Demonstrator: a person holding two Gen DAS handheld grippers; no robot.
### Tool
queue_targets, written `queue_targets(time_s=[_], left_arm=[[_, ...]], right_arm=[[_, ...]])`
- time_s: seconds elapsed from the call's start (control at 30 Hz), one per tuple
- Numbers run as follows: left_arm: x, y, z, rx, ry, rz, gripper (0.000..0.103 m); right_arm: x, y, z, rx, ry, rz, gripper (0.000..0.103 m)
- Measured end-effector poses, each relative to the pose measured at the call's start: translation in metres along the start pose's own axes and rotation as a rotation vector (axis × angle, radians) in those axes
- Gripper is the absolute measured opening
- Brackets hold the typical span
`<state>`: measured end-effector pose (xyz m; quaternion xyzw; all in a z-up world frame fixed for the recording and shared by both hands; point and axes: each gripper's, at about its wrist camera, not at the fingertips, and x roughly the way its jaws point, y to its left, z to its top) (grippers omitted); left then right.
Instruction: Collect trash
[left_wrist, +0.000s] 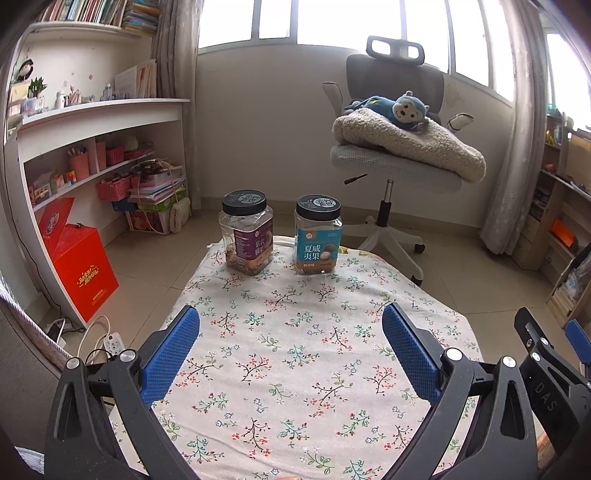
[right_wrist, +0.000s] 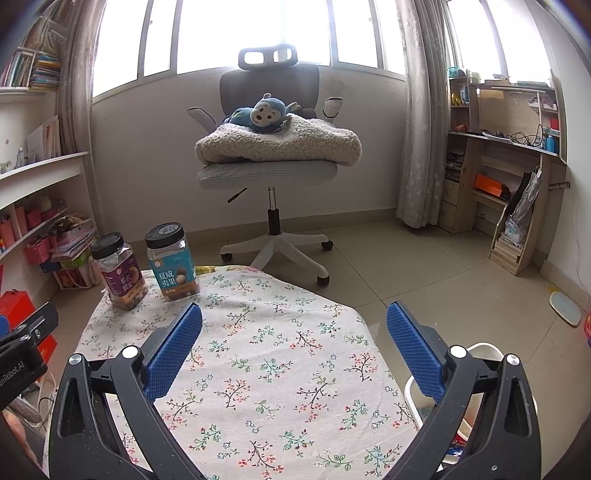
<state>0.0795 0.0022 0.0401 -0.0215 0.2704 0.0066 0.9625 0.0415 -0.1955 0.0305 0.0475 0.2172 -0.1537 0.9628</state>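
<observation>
Left gripper (left_wrist: 290, 325): jaws spread, nothing between them.
Right gripper (right_wrist: 293, 321): jaws spread, also empty.
Trash: no loose scrap visible on the cloth (left_wrist: 295, 350); two jars (left_wrist: 246, 232) stand ahead of the left jaws.
Bin (right_wrist: 480, 350): white, under the right finger.
Handling: jars seem stiff, smooth plastic, probably slippery; grip across the body, below the lid.

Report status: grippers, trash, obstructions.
Left gripper and right gripper open, empty. Two jars upright at table's far edge. No loose trash visible. Nothing blocking.

Bright windows (right_wrist: 229, 33) backlight an office chair (right_wrist: 269, 122) on tiled floor (right_wrist: 424, 266).
</observation>
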Motion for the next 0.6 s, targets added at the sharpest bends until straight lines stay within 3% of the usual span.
queue_targets(time_s=[0.6], left_arm=[[-0.0013, -0.0085, -0.0033, 0.020, 0.003, -0.013, 0.096]], right_arm=[[0.0019, -0.0039, -0.0014, 0.004, 0.004, -0.005, 0.096]])
